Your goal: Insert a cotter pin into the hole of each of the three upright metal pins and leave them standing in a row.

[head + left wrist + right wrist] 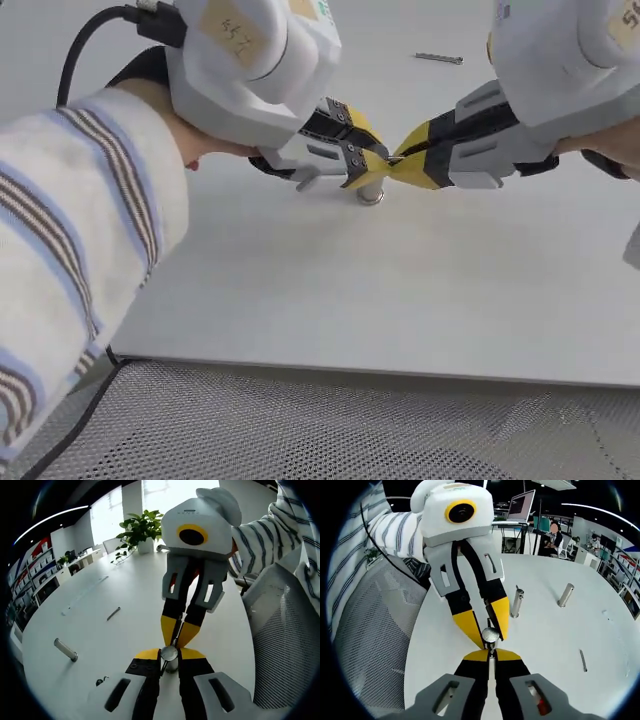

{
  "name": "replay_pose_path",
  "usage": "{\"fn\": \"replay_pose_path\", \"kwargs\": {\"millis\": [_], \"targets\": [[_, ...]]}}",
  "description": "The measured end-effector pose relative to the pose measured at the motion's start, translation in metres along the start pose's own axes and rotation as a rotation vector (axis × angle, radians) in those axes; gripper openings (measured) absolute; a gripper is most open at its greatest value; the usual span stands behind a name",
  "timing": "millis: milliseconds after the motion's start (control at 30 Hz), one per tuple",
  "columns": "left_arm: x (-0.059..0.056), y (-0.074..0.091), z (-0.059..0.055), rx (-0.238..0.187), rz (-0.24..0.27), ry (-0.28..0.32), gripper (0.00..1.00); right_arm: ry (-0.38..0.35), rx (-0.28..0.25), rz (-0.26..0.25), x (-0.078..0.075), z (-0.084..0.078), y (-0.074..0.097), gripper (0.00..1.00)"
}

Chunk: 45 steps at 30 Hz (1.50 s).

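**Two grippers meet at one upright metal pin**

On the white desk (330, 290) one metal pin (371, 193) stands upright. The left gripper (368, 160) has its two jaws clenched on the pin's sides, just below its rounded head. The right gripper (412, 162) faces it tip to tip, with its jaws pressed together on one thin cotter pin (491, 651) held at the pin's head.

The right gripper view shows two more metal pins standing beyond, a nearer pin (516, 602) and a farther pin (565, 595). One loose thin pin (583, 660) lies flat there.

In the left gripper view one fallen metal pin (66, 650) lies on its side, and one thin rod (113, 613) lies farther off.
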State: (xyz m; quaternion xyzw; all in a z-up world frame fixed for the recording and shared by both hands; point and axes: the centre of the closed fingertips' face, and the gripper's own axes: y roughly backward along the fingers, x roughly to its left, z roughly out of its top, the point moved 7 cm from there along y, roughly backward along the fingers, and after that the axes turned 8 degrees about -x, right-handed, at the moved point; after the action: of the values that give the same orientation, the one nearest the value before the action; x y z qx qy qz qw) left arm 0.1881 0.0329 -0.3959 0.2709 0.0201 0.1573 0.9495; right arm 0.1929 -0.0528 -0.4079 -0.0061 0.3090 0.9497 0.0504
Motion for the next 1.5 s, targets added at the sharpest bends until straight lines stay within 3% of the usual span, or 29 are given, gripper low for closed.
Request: {"fn": "replay_pose_path", "kwargs": {"millis": [400,533,1100,1267,1400,1500], "targets": [[0.002,-0.002,-0.004,-0.004,0.020,0.073,0.09,-0.013,-0.013,-0.014,-0.002,-0.003,0.007,0.05],[0.001,-0.001,-0.004,-0.006,0.029,0.084,0.09,-0.008,-0.010,-0.014,-0.002,-0.004,0.013,0.00],[0.000,0.001,-0.004,-0.012,0.031,0.101,0.09,-0.001,-0.019,-0.007,-0.005,-0.001,0.012,0.00],[-0.001,0.003,-0.006,-0.041,0.017,0.047,0.10,-0.005,-0.017,-0.015,-0.004,-0.001,0.012,0.00],[-0.001,0.004,-0.006,-0.130,0.027,0.147,0.14,0.010,-0.011,-0.032,-0.004,-0.001,0.015,0.00],[-0.003,0.010,-0.007,-0.145,0.053,0.149,0.26,-0.013,-0.012,-0.042,-0.003,-0.002,0.016,0.01]]}}
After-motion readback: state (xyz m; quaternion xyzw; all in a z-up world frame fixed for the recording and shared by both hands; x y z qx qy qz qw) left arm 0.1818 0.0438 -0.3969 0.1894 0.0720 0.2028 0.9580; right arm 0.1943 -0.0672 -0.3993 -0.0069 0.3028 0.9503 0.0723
